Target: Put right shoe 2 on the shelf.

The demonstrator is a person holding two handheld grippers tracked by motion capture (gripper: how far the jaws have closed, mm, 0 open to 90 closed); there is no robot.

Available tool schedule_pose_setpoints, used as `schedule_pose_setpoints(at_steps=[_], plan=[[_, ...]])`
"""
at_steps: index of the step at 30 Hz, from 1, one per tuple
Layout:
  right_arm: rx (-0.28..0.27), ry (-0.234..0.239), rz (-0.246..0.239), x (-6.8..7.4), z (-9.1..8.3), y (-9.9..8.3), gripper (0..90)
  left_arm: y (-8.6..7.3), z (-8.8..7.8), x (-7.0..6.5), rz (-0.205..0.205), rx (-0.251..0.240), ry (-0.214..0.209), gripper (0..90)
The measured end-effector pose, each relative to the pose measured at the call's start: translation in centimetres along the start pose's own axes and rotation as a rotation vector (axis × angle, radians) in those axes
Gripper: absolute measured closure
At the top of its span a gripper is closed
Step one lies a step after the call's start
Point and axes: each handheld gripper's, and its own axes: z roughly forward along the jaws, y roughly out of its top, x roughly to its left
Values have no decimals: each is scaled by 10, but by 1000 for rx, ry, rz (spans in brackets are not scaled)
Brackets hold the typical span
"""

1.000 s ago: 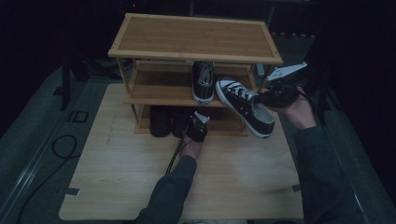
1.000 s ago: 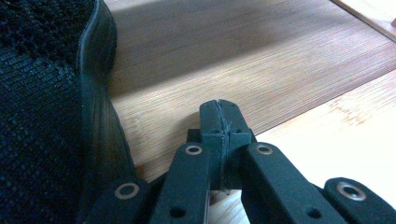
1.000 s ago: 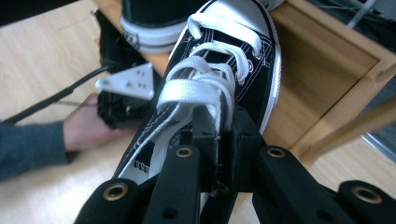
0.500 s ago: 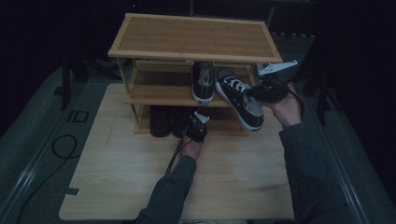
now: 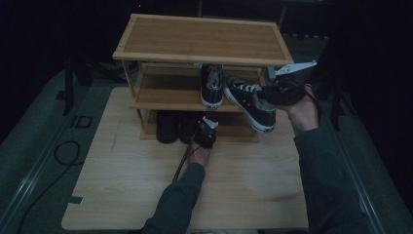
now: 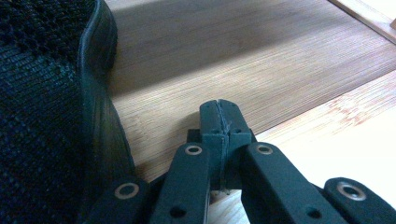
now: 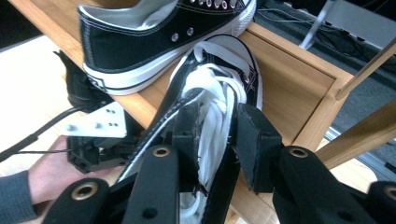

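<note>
A black low-top sneaker with white laces [image 5: 249, 101] hangs tilted in the air at the right end of the wooden shoe rack [image 5: 204, 41], its toe toward the middle shelf [image 5: 165, 95]. My right gripper [image 5: 268, 95] is shut on it; in the right gripper view the jaws clamp its laced upper [image 7: 224, 60]. Its mate [image 5: 212, 85] stands on the middle shelf, seen close in the right gripper view [image 7: 154, 42]. My left gripper [image 5: 204, 131] rests at the bottom shelf, shut on nothing [image 6: 219, 116], beside a black mesh shoe [image 6: 42, 107].
Two dark shoes [image 5: 168, 126] sit on the bottom shelf left of the left gripper. The rack stands on a light wooden tabletop [image 5: 146, 190]. A black cable [image 5: 63, 151] lies on the grey floor at the left. The rack's right post [image 7: 359, 70] is close to the held sneaker.
My right gripper has carried the sneaker up and left, closer to the middle shelf and its mate. The left gripper has stayed in place.
</note>
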Motion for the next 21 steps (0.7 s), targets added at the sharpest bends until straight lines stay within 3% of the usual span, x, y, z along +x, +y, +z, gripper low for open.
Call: schedule_pose_setpoints(at_steps=[10,15,21], plan=[[-12,42,6,0,-15,-3,682,0,0,0,-2,0,-1,900],[-19,45,13,-6,-25,-4,686,0,0,0,-3,0,-2,900],[11,33,10,-11,-31,-11,744,0,0,0,-2,0,-3,900]])
